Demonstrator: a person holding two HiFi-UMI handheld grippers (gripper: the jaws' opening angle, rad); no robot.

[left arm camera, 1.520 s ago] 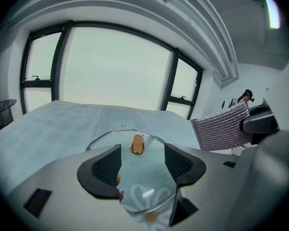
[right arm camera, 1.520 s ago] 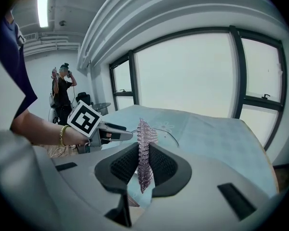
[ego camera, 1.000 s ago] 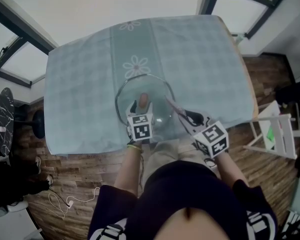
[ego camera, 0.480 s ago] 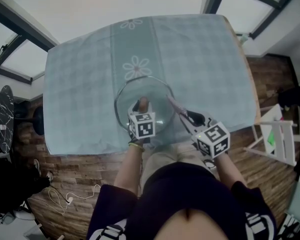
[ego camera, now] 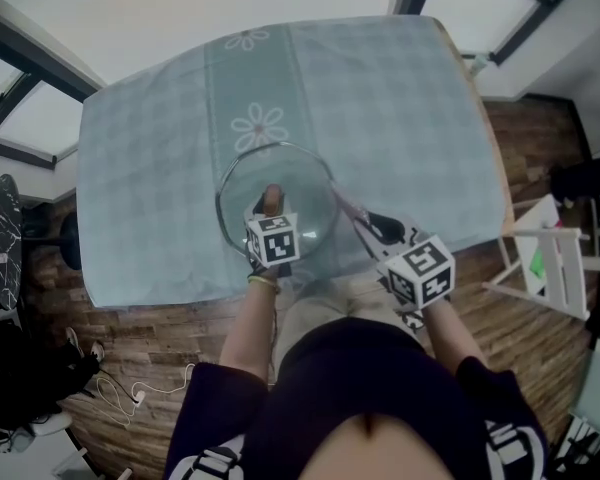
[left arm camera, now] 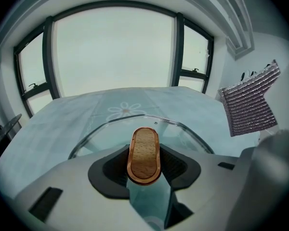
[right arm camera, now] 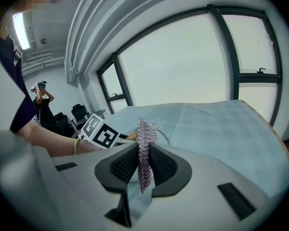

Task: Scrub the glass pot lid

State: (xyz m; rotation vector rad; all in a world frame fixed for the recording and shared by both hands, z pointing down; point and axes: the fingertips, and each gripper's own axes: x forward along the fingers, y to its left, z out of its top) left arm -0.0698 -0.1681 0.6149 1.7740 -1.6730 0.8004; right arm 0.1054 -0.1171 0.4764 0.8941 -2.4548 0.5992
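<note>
I hold two claws, one in each hand, and each carries one marker cube. My left claw (left arm camera: 144, 163) is over the single round glass pot lid (ego camera: 310, 196), which lies flat on the table (ego camera: 410, 118) near the edge closest to me. The table is covered by a pale blue checked tablecloth (ego camera: 380, 78), and I count two white daisy motifs on it in the head view, one just beyond the lid's far rim and one at the far edge.

The lid has one oval wooden handle (left arm camera: 144, 154) at its middle. That handle stands between my left claw's dark pads (left arm camera: 176, 163), which touch it on both sides. The jaws are closing on it, about half apart.

My right claw (right arm camera: 144, 172) is pinched tight on one purple-silver mesh scrubbing cloth (right arm camera: 145, 146). The cloth stands edge-on between the pads and sticks out past the tips. In the head view it reaches to the lid's right rim; I cannot tell whether it touches the glass. My right hand (ego camera: 420, 303) is just beside the left, by the table's near edge.

One white folding chair (ego camera: 555, 258) stands on the wooden floor (ego camera: 130, 338) to my right.
</note>
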